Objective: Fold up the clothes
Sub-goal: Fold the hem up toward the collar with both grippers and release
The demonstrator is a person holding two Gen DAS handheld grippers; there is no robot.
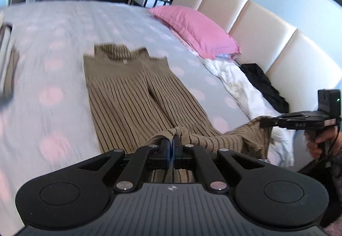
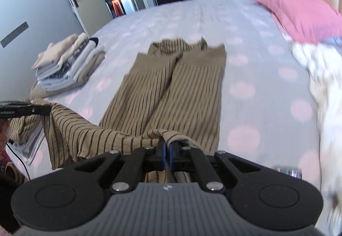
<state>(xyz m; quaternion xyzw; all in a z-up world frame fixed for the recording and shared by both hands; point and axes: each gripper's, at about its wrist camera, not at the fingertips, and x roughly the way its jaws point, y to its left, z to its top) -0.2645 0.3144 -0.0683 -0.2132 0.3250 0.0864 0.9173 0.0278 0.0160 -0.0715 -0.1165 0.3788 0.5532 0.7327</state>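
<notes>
A tan garment with dark stripes [image 1: 128, 95] lies lengthwise on the bed, its collar end far from me. My left gripper [image 1: 170, 142] is shut on the near hem, which is lifted off the bed. My right gripper [image 2: 166, 145] is shut on the same hem further along [image 2: 171, 86]. The hem hangs slack between the two grips. In the left wrist view the right gripper [image 1: 264, 122] shows at the right edge with cloth in its tips, held by a hand [image 1: 318, 142]. The left gripper [image 2: 46, 108] shows at the left edge of the right wrist view.
The bed's spotted sheet [image 1: 53, 65] spreads all around the garment. A pink pillow [image 1: 198, 30] and crumpled white bedding [image 1: 241, 86] with a black item [image 1: 265, 86] lie by the padded headboard [image 1: 256, 28]. A stack of folded clothes [image 2: 68, 62] sits on the bed's far left corner.
</notes>
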